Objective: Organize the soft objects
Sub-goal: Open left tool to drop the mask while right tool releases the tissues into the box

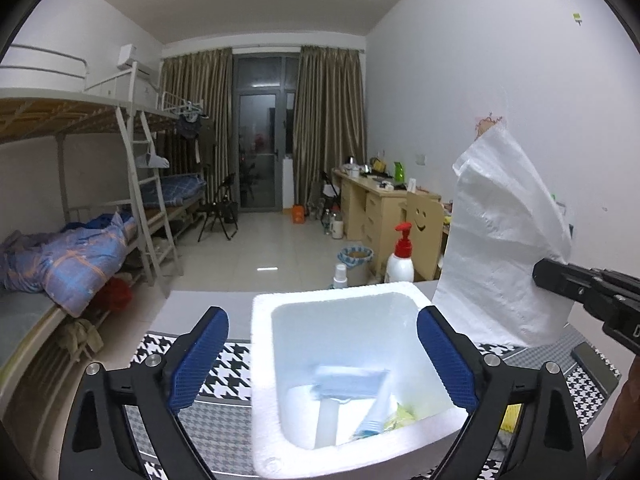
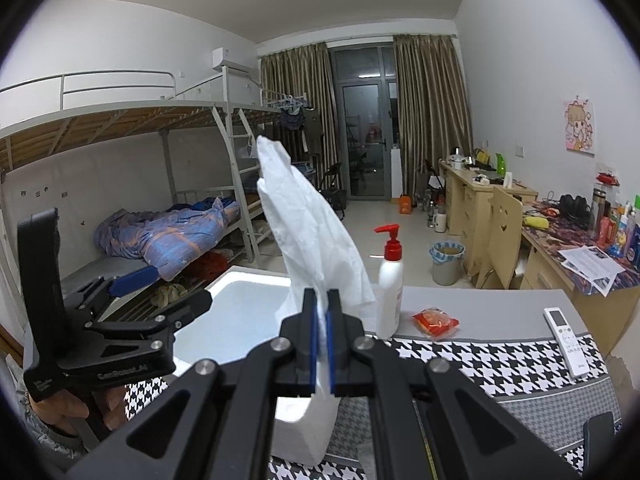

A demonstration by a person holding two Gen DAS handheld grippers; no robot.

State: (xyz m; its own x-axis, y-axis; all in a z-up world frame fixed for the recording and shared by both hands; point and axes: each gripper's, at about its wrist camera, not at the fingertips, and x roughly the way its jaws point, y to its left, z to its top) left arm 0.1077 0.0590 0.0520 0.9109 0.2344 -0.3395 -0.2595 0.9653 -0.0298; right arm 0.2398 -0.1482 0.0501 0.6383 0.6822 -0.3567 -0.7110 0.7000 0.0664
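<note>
A white foam box [image 1: 264, 364] stands on the houndstooth table mat; it also shows in the right wrist view [image 2: 236, 280]. Inside lie a blue-and-white tube [image 1: 374, 408], a blue-and-white pack [image 1: 348, 380] and something yellow-green [image 1: 400, 416]. My left gripper [image 1: 324, 364] is open, its blue pads on either side of the box and empty. My right gripper [image 2: 322, 344] is shut on a white woven bag [image 2: 308, 232] and holds it upright over the box's right edge. The bag shows in the left wrist view [image 1: 500, 240] beside the box.
A white pump bottle with a red top [image 2: 390, 284], a red snack packet [image 2: 436, 322] and a white remote [image 2: 566, 340] lie on the table. A small spray bottle [image 1: 340, 276] stands behind the box. Bunk beds stand at the left, desks at the right.
</note>
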